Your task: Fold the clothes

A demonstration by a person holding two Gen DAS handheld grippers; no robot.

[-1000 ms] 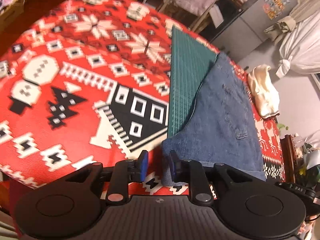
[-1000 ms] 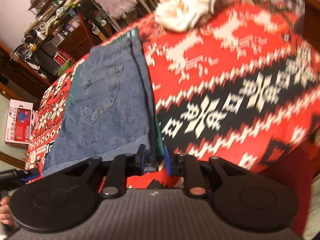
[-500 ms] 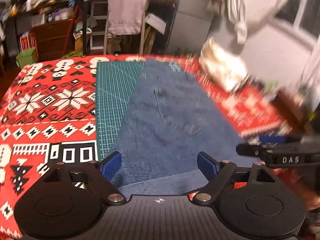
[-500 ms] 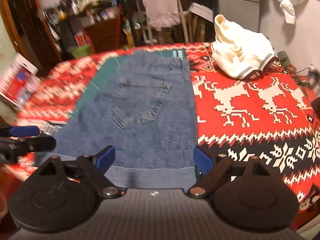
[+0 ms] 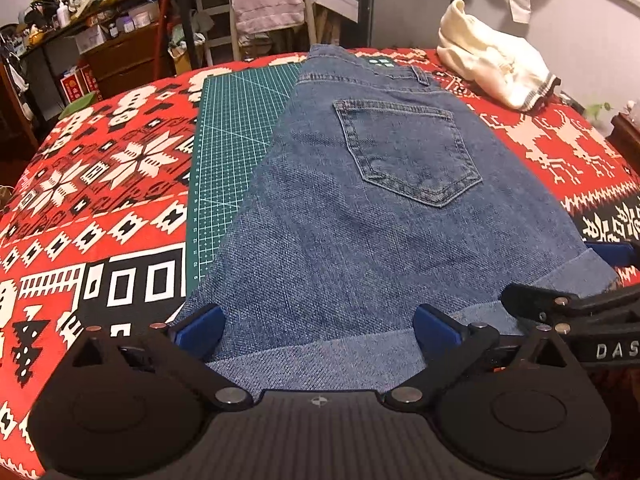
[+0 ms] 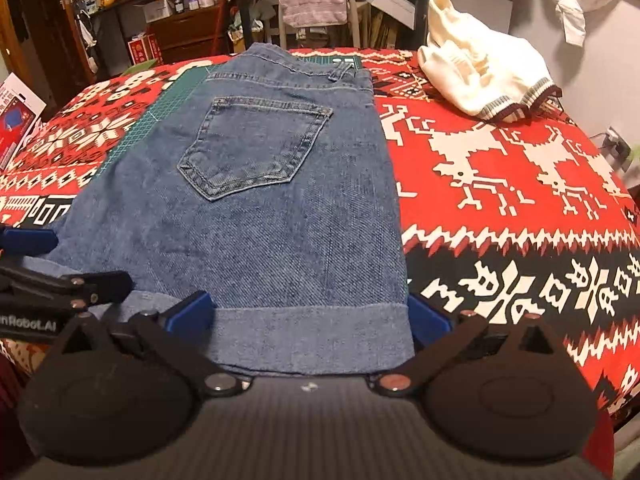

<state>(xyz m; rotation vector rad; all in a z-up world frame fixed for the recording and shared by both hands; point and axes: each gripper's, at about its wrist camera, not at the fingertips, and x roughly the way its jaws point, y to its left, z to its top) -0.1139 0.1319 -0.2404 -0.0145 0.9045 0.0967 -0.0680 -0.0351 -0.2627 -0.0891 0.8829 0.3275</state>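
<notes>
Both claws, left claw and right claw, gape wide, gripping nothing, over the near hem of the jeans lying flat on the counter. Pinch only one layer and your fold drags crooked.

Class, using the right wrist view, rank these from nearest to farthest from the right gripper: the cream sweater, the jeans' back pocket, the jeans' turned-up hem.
1. Turned-up hem: between the right gripper's open jaws.
2. Back pocket: mid-jeans, slightly left.
3. Cream sweater: far right of the table.
</notes>
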